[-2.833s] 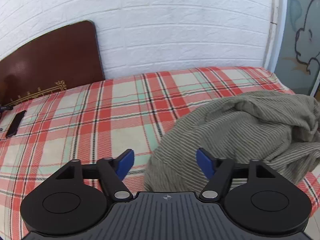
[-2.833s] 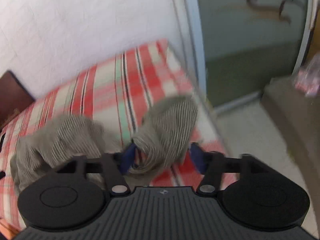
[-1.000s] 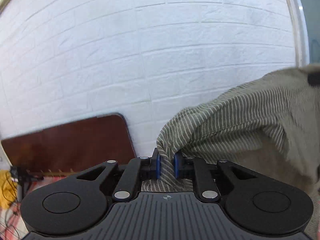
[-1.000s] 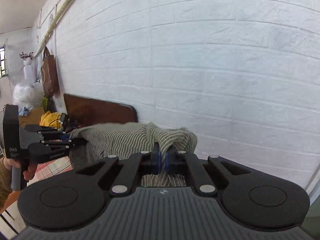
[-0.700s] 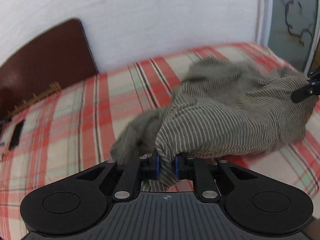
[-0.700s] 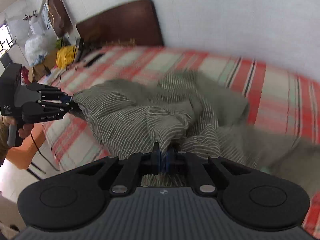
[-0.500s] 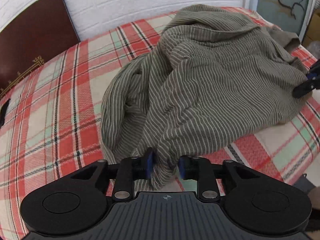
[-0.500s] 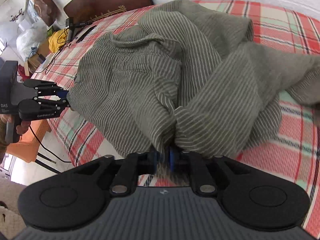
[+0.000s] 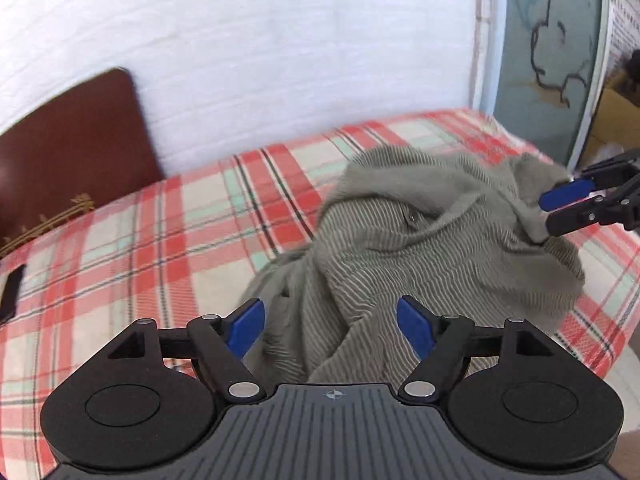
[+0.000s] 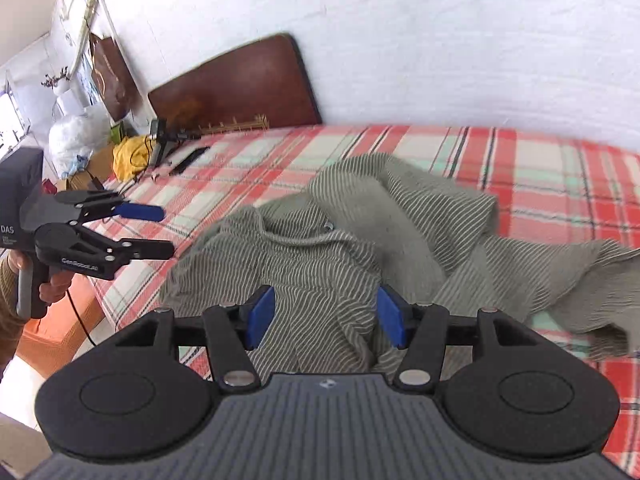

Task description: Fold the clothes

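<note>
With both the left claw [image 9: 330,326] and right claw [image 10: 325,317] opening and nothing gripped, the striped garment [image 10: 340,248] is left crumpled near the bed's [image 9: 120,248] edge, so layers risk being pinched together.

We see a soft, crumpled striped cloth garment [image 9: 420,248] on a woven plaid bedcover [image 9: 140,248], a glossy dark wooden headboard [image 9: 68,160], and a matt painted-brick wall [image 9: 280,60].

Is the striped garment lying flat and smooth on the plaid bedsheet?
No: the striped garment lies bunched in crumpled folds on the plaid bedsheet.
</note>
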Action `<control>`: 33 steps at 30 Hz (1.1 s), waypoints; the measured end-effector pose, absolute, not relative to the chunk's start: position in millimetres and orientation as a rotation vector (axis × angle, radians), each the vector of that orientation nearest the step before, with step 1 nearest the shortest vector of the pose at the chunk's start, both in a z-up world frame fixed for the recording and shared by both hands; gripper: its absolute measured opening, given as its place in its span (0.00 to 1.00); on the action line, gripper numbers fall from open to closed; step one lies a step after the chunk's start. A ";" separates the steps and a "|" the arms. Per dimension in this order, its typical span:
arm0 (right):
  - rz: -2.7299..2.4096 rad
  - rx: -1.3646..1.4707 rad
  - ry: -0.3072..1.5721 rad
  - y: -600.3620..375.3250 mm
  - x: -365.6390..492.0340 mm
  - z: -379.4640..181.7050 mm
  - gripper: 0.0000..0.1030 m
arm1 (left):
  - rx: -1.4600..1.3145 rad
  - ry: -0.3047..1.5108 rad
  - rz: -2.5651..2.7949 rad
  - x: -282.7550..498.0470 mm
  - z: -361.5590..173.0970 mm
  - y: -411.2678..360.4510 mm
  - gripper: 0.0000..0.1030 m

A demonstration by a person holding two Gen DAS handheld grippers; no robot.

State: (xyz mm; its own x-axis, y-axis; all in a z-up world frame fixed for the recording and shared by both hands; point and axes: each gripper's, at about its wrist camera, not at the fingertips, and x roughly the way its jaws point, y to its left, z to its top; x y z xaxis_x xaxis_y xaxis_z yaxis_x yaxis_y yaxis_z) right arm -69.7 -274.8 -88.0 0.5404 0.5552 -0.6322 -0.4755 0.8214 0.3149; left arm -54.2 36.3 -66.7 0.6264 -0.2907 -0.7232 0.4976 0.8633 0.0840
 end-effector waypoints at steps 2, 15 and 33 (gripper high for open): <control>0.598 0.099 0.818 -269.1 -66.7 -101.0 0.59 | 0.295 0.815 -0.469 -43.9 -80.3 28.4 0.81; 0.603 0.121 0.887 -263.0 -54.0 -121.9 0.59 | 0.179 0.932 -0.531 -34.4 -106.3 31.7 0.71; 0.650 -0.029 0.579 -247.5 -78.7 -1.9 0.08 | 0.260 0.574 -0.412 -54.9 -5.7 22.2 0.01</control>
